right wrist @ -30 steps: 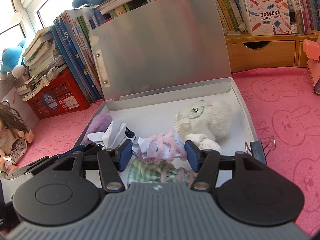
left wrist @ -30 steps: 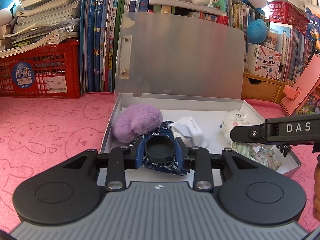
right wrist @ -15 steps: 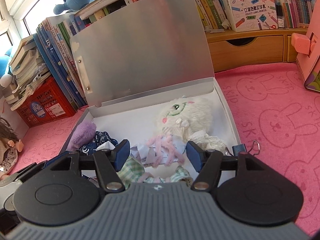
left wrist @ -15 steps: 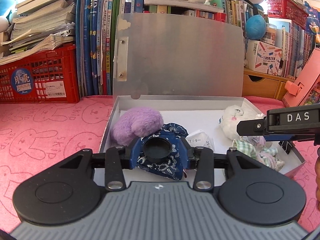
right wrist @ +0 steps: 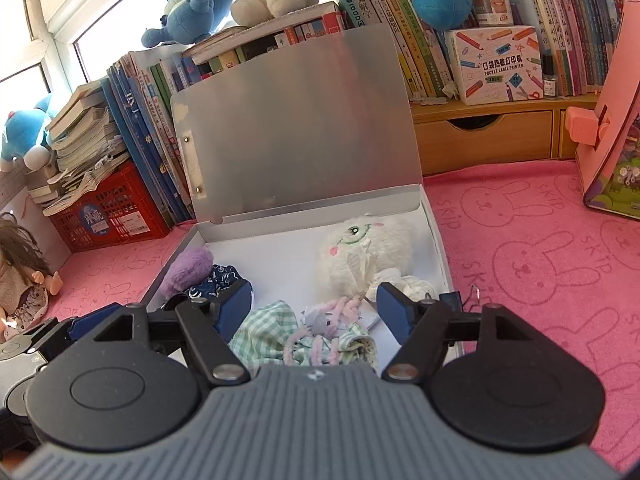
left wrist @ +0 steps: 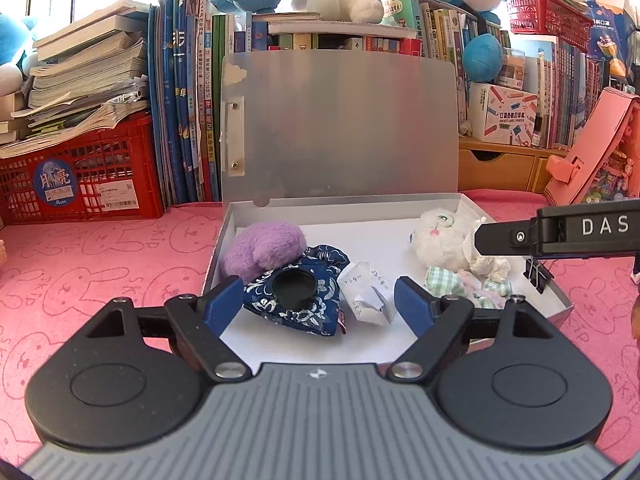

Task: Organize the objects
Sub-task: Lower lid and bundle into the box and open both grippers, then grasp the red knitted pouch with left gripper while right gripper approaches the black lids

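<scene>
Two views disagree on detail: only my left camera shows "DAS" on the right claw's [left wrist: 486, 236] side and sums on the crumpled paper [left wrist: 366, 294]; only the right shows the doll [right wrist: 20, 276]. Both claws, left claw [left wrist: 320, 306], are opening, pinching nothing. Blue pouch [left wrist: 304, 300] lies in the grey box [left wrist: 400, 196]. "POCKET LABEL PRINTER" carton [right wrist: 496, 64] sits behind.

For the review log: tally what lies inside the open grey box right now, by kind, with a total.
Plush toys: 2, purple plush and white plush
Fabric pieces: 2, blue patterned pouch and green checked cloth
Crumpled paper: 2, printed paper and white wad
Pink pipe cleaner: 1
Total: 7
</scene>
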`<action>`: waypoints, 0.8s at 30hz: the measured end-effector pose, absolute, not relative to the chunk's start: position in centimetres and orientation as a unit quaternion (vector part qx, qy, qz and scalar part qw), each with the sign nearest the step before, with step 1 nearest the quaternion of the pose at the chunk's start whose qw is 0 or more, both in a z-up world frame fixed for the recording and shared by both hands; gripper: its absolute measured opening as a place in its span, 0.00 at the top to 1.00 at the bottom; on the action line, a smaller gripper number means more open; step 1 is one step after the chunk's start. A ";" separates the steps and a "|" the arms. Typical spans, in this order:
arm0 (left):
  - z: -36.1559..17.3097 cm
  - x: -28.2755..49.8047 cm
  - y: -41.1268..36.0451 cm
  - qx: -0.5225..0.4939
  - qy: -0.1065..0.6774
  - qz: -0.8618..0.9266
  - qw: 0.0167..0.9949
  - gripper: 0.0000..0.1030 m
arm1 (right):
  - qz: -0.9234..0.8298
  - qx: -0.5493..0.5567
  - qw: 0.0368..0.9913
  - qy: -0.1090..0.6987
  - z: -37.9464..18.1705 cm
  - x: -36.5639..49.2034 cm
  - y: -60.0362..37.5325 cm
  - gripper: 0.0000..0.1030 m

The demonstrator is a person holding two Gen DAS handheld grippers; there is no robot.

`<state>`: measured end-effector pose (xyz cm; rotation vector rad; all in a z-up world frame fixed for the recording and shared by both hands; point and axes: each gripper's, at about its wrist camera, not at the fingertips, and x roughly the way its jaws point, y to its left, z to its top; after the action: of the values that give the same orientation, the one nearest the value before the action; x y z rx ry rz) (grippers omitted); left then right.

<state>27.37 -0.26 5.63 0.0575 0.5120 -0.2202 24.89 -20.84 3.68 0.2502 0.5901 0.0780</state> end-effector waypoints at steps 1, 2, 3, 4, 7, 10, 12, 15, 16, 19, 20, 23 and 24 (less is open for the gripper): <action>5.8 26.9 -0.3 0.030 0.253 -0.110 0.961 0.15 | 0.040 0.114 0.951 0.285 3.9 24.3 -20.8 0.21; 5.9 26.4 -0.3 0.032 0.253 -0.112 0.960 0.15 | 0.042 0.107 0.953 0.281 4.0 23.6 -20.7 0.20; 6.0 25.9 -0.4 0.033 0.255 -0.115 0.960 0.15 | 0.045 0.101 0.954 0.278 4.1 23.0 -20.8 0.19; 6.1 25.4 -0.4 0.033 0.256 -0.119 0.959 0.15 | 0.048 0.098 0.955 0.276 4.2 22.3 -20.8 0.18; 6.4 23.8 -0.6 0.033 0.261 -0.129 0.956 0.14 | 0.057 0.094 0.957 0.270 4.4 20.4 -20.9 0.18; 6.7 21.8 -0.7 0.032 0.261 -0.140 0.955 0.11 | 0.062 0.084 0.959 0.262 4.5 18.2 -20.9 0.17; 6.9 20.4 -0.7 0.031 0.257 -0.147 0.955 0.10 | 0.064 0.076 0.962 0.256 4.5 16.8 -20.7 0.16; 6.8 18.1 -0.7 0.027 0.255 -0.157 0.954 0.10 | 0.071 0.065 0.963 0.251 4.3 14.8 -20.6 0.16; 6.7 17.3 -0.7 0.027 0.253 -0.159 0.954 0.09 | 0.072 0.061 0.964 0.248 4.3 14.0 -20.5 0.15; 6.4 15.2 -0.6 0.030 0.249 -0.167 0.954 0.09 | 0.075 0.043 0.967 0.239 4.1 12.0 -20.3 0.15; 6.3 14.4 -0.5 0.031 0.247 -0.169 0.954 0.09 | 0.074 0.037 0.968 0.236 4.1 11.4 -20.2 0.15; 5.9 12.7 -0.2 0.028 0.248 -0.172 0.953 0.09 | 0.077 0.024 0.970 0.231 4.0 9.7 -20.3 0.14; 5.8 12.2 0.0 0.025 0.250 -0.172 0.953 0.09 | 0.078 0.022 0.970 0.231 3.9 9.2 -20.3 0.14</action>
<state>12.16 -0.03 5.77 0.0512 0.5071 -0.3497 9.19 -20.27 3.91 0.0443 0.4667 0.1576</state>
